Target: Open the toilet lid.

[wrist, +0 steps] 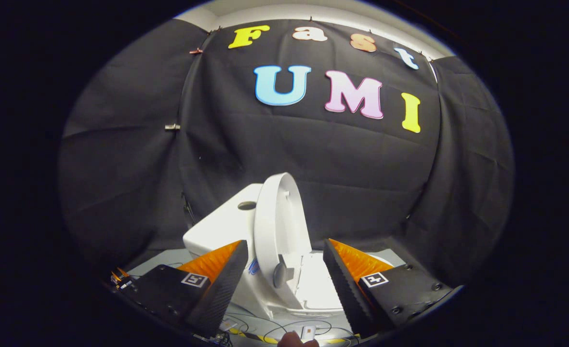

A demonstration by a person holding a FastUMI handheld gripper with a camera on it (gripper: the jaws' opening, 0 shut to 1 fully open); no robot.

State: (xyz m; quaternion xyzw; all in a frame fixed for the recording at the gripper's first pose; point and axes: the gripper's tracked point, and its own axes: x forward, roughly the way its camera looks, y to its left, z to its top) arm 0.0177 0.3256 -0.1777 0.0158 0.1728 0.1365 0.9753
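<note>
A small white toilet (217, 229) stands just ahead of my fingers. Its white lid (279, 221) is raised, standing nearly upright and leaning back toward the tank. A round hole marks the tank's top (246, 206). The seat and bowl (320, 289) lie exposed below the lid, between my fingers. My gripper (284, 274) is open, its two orange and black fingers spread wide on either side of the lid's lower part. Neither finger touches the lid, and a grey round bumper (280, 274) shows on the lid's underside.
Black cloth walls close in behind and to both sides of the toilet. The toilet rests on a pale table surface (168, 258). Thin cables (284, 327) and a fingertip (296, 340) lie below the fingers at the near edge.
</note>
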